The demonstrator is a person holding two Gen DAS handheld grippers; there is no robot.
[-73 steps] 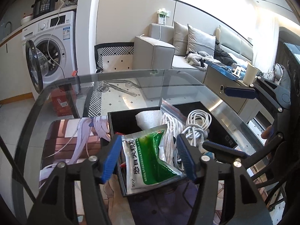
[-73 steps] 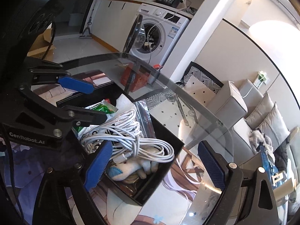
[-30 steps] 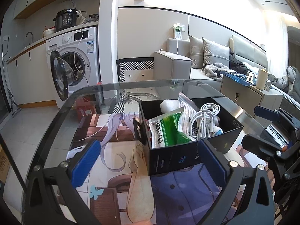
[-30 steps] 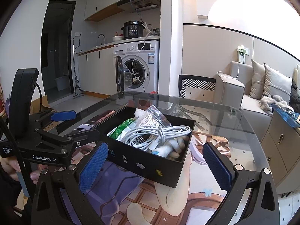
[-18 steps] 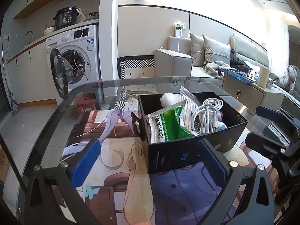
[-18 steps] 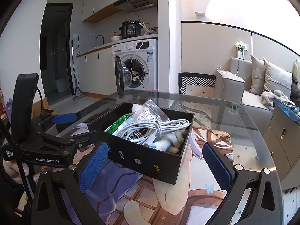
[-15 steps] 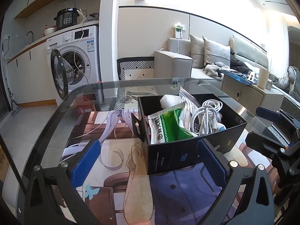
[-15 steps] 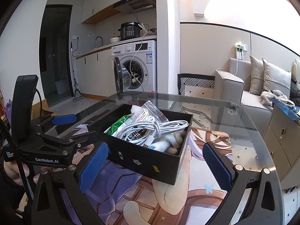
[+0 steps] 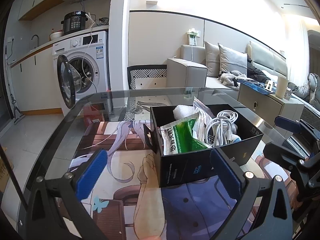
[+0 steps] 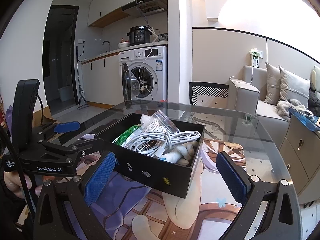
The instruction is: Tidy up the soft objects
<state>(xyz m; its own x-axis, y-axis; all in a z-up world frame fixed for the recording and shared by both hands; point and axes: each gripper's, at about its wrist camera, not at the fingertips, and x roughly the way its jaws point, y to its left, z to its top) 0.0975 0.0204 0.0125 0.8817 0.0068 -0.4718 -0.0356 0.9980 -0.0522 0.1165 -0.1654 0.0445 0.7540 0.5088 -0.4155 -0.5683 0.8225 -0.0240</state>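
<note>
A black box (image 9: 202, 166) (image 10: 158, 177) stands on the printed mat (image 9: 124, 172) on the glass table. It holds a green-and-white pouch (image 9: 180, 138), coiled white cables (image 9: 220, 126) (image 10: 160, 138), a clear bag (image 10: 165, 121), white foam (image 9: 183, 111) and a pale plush item (image 10: 180, 153). My left gripper (image 9: 158, 170) is open and empty, in front of the box. My right gripper (image 10: 166, 172) is open and empty, straddling the box's near side from a short distance. Each gripper shows in the other's view, the left (image 10: 66, 140) and the right (image 9: 288, 138).
The glass table's curved edge (image 9: 66, 118) runs around the mat. Beyond it stand a washing machine (image 9: 80, 72) with its door open, a grey sofa (image 9: 210, 72) and a low cabinet (image 9: 268, 104).
Both grippers pulled back and away from the box since 2.4 s ago, and the left opened off the green pouch, which stays in the box. Over the last second they hardly move.
</note>
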